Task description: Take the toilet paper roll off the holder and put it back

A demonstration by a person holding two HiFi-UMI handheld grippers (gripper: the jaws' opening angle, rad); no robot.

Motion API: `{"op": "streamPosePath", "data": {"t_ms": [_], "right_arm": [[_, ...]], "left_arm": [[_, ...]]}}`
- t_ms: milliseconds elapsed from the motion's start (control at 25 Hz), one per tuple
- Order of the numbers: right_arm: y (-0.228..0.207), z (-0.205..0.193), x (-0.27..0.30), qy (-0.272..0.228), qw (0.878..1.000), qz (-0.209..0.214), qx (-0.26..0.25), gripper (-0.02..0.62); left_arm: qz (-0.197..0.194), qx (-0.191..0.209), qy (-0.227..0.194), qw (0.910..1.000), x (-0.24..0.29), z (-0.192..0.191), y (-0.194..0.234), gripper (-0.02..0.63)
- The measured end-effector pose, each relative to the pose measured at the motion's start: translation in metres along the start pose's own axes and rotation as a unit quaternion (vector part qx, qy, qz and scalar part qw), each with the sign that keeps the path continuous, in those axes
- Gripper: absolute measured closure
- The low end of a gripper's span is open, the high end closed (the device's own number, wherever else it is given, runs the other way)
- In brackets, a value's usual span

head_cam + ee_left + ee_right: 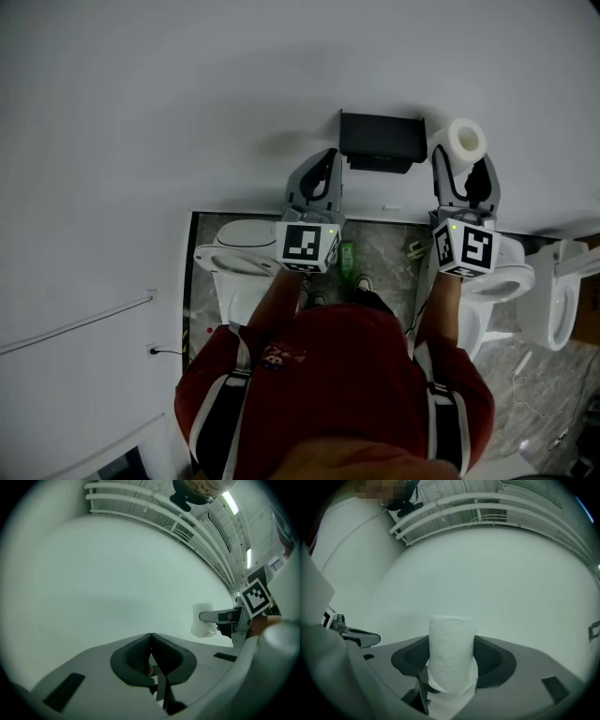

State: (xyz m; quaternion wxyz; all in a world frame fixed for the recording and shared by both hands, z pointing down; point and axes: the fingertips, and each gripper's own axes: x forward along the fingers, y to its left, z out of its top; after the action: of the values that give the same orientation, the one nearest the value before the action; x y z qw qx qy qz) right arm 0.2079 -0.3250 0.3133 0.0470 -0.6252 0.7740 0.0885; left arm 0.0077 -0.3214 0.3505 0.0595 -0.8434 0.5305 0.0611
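Note:
A white toilet paper roll [465, 141] is held upright in my right gripper [462, 169], just right of the black wall holder [381, 141] and apart from it. In the right gripper view the roll [452, 644] fills the gap between the two dark pads [493, 660], with a loose sheet hanging below; the right gripper [452, 656] is shut on it. My left gripper [322, 167] hovers at the holder's left lower corner. Its pads [136, 656] meet with nothing between them, so the left gripper [151, 644] is shut. From there the roll [203, 620] shows off to the right.
A plain white wall fills most of every view. Below stand a toilet [234, 251] on the left, another toilet [506, 277] on the right and a third fixture [555, 300] beyond it. A green bottle [347, 255] stands on the marbled floor [380, 246].

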Motion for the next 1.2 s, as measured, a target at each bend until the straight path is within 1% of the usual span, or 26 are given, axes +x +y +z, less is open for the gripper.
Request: {"op": "streamPosePath", "data": {"t_ms": [280, 560, 720, 880, 1200], "right_arm": [[-0.016, -0.015, -0.032, 0.024, 0.999, -0.042, -0.002, 0.302], [-0.019, -0.049, -0.053, 0.055, 0.996, -0.068, 0.016, 0.302], [-0.015, -0.067, -0.058, 0.073, 0.995, -0.069, 0.025, 0.302], [-0.010, -0.077, -0.058, 0.085, 0.994, -0.061, 0.029, 0.302], [-0.005, -0.083, -0.054, 0.090, 0.994, -0.056, 0.028, 0.302]], "left_arm": [[-0.031, -0.007, 0.003, 0.9995, -0.001, -0.003, -0.017, 0.588], [-0.050, -0.009, 0.009, 0.9987, -0.003, -0.012, -0.028, 0.588], [-0.052, -0.010, 0.013, 0.9985, -0.005, -0.019, -0.030, 0.588], [-0.051, -0.003, 0.021, 0.9984, -0.005, -0.026, -0.029, 0.588], [-0.046, -0.009, 0.030, 0.9984, -0.007, -0.033, -0.024, 0.588]]}}
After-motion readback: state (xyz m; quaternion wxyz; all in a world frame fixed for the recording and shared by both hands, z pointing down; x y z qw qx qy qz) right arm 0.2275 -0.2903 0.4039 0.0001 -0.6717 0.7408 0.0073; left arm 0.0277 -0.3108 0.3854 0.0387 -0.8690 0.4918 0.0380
